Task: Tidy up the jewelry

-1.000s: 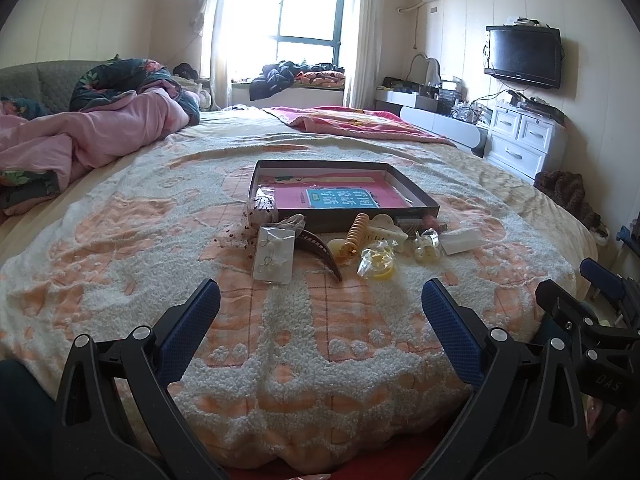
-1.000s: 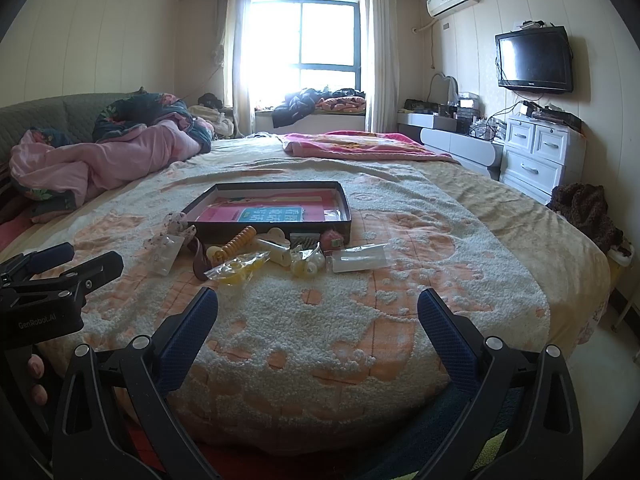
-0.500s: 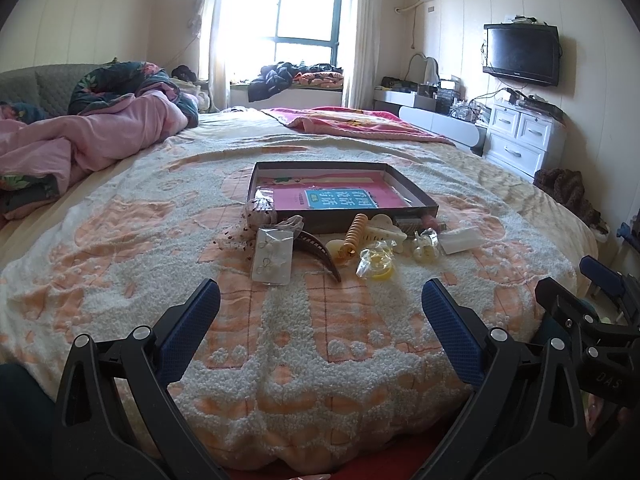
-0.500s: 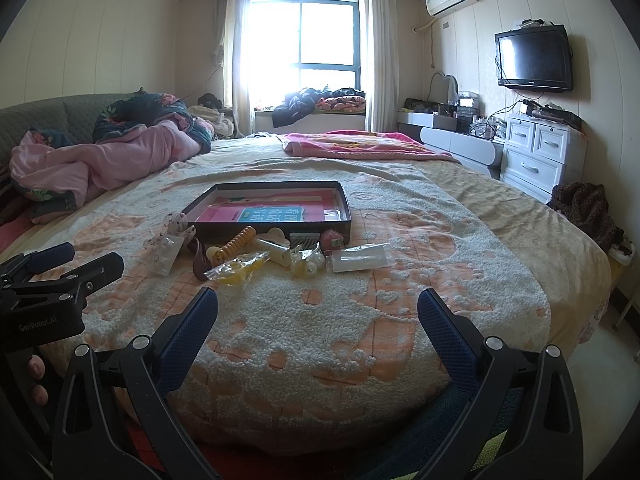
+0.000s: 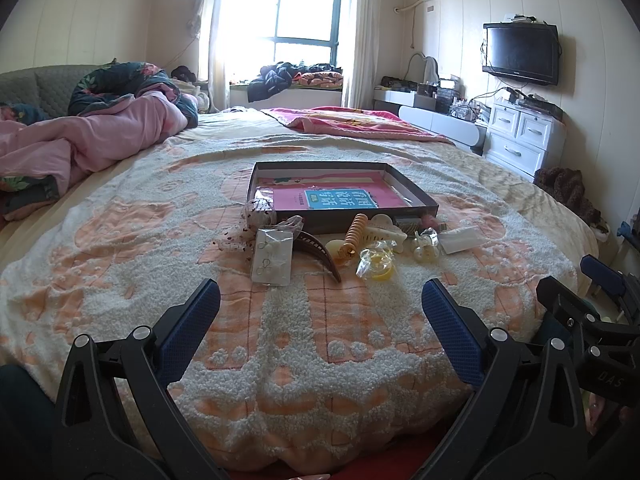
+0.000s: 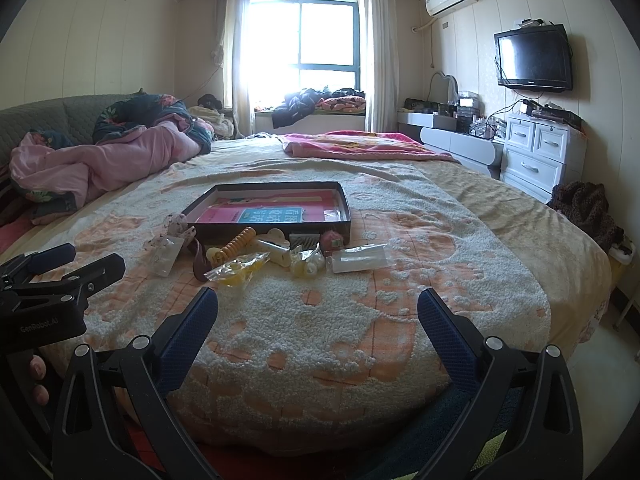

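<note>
A shallow box [image 5: 344, 210] is set mid-bed [image 5: 120, 280], with jewelry packets strewn just before its near wall. The earring card [image 5: 272, 256], long axis running away, lies ahead of the left gripper [image 5: 320, 300], the nearer one. Both the left and the right gripper [image 6: 318, 306] are held spread and empty, well short.

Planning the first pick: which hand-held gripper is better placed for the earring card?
Left, probably. The earring card lies at the pile's left end, nearly ahead of the open left hand-held gripper; the right hand-held gripper faces the pile's right side.
</note>
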Demonstrator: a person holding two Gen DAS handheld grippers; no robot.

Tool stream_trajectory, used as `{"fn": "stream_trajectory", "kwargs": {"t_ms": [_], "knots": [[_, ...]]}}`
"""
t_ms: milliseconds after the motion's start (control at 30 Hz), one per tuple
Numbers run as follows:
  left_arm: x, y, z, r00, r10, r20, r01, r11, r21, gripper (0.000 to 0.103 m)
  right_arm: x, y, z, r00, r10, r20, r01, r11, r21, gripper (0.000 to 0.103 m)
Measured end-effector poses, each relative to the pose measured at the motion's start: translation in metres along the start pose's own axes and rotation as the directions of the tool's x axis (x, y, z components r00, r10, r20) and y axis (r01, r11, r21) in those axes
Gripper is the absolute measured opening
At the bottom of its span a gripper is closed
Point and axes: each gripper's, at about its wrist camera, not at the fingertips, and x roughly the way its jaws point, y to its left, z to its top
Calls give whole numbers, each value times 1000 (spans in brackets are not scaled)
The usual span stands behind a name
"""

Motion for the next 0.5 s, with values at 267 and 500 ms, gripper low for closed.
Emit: {"fn": "stream_trajectory", "kwargs": {"t_ms": [267,500], "knots": [[0,0,0,1000,2,-1,-2,1000,0,92,-1,-2,0,1000,2,-2,-2,1000,-1,97],[6,8,2,1000,24,-12,-24,999,-21,92,11,1,2,999,23,-49,-23,1000,-2,97]]}}
